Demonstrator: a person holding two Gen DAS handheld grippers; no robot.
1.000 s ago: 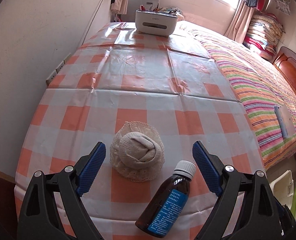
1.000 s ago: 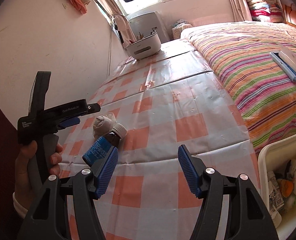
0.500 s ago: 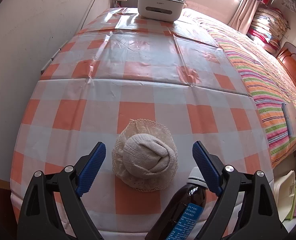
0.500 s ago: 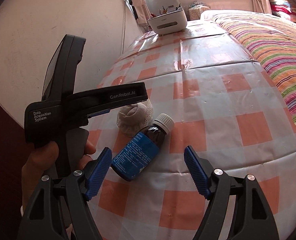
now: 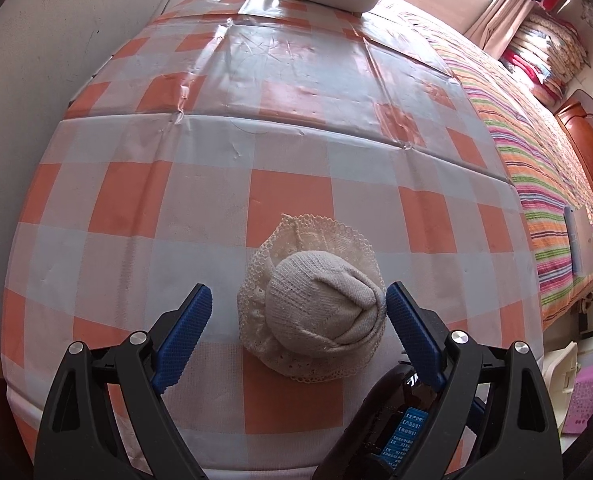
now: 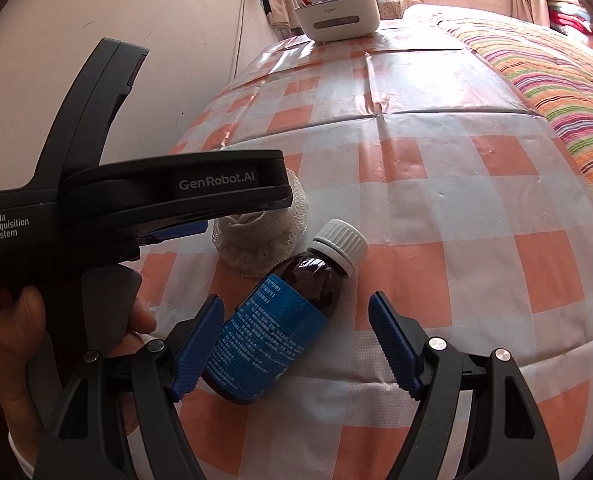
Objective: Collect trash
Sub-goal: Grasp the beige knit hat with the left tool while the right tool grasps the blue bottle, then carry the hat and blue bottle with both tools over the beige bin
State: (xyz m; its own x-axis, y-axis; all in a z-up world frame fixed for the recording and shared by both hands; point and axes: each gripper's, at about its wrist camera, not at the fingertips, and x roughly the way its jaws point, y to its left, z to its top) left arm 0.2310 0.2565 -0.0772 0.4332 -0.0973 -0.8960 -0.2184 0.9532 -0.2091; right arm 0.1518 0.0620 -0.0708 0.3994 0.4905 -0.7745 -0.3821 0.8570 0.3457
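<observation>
A balled cream sock with a lace cuff (image 5: 310, 312) lies on the orange-checked tablecloth (image 5: 288, 200). My left gripper (image 5: 298, 320) is open, its blue pads on either side of the sock and close to it. A brown medicine bottle with a blue label and white cap (image 6: 280, 320) lies beside the sock (image 6: 262, 240). My right gripper (image 6: 296, 340) is open, with the bottle's body between its fingers, close to the left pad. The bottle shows partly behind the left gripper's right finger (image 5: 392, 428). The left gripper's body (image 6: 136, 200) hides part of the sock.
A white desk organiser with pens (image 6: 336, 16) stands at the table's far end. A striped bed (image 5: 536, 140) runs along the right with a flat device (image 5: 578, 240) on it. A white bin's edge (image 5: 560, 376) sits low right. A wall borders the left.
Both grippers moved forward and down: the left closed in around the sock, the right around the bottle. Both stay open.
</observation>
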